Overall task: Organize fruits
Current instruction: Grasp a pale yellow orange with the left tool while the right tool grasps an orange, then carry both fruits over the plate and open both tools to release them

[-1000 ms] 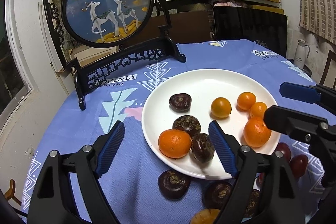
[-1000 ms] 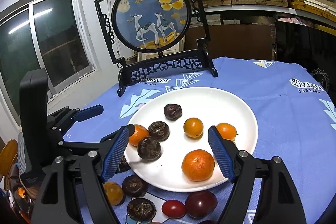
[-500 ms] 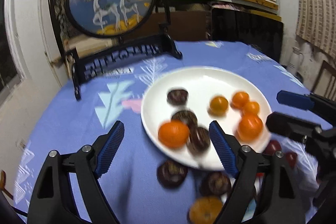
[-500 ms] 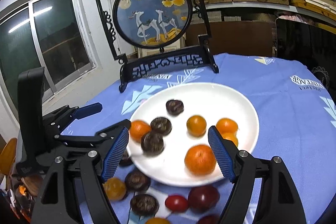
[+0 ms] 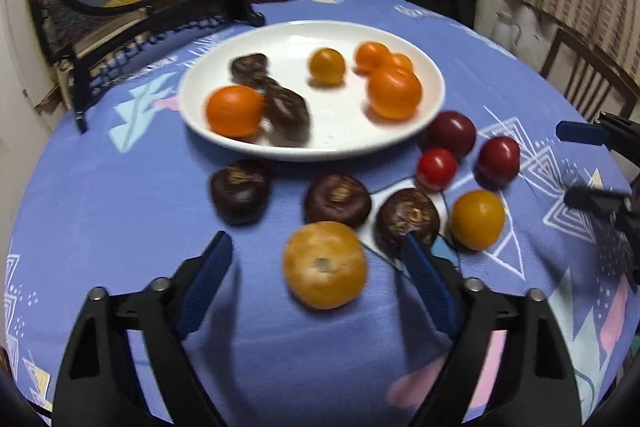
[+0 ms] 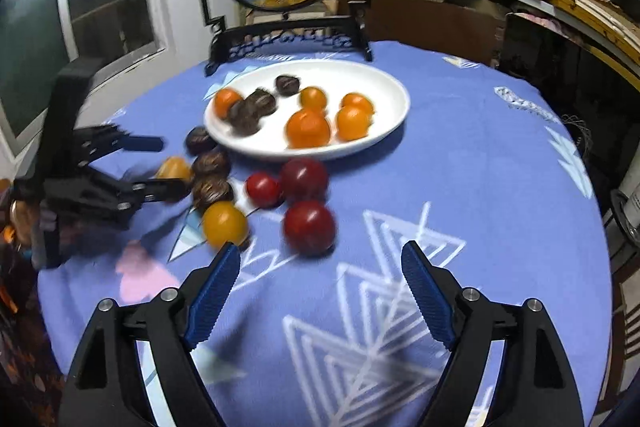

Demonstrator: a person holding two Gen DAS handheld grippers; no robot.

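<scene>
Two hand-held grippers above loose fruit on a blue tabletop (image 5: 100,211).
Left wrist view: the left hand-held gripper (image 5: 316,281) is spread wide and empty, an orange (image 5: 325,264) lying between its fingers, untouched. Right wrist view: the right hand-held gripper (image 6: 320,287) is likewise spread and empty; a red plum (image 6: 309,226) lies just ahead, the white plate (image 6: 388,119) of fruit beyond.

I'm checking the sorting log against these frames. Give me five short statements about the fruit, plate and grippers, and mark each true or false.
1. The left gripper is shut on an orange. False: it is open, with the pale orange fruit lying between its fingers.
2. The white plate holds oranges and dark fruits. True.
3. Three red fruits lie on the tablecloth, off the plate. True.
4. The right gripper is open and holds nothing. True.
5. The plate holds only red fruits. False: none are red.
</scene>
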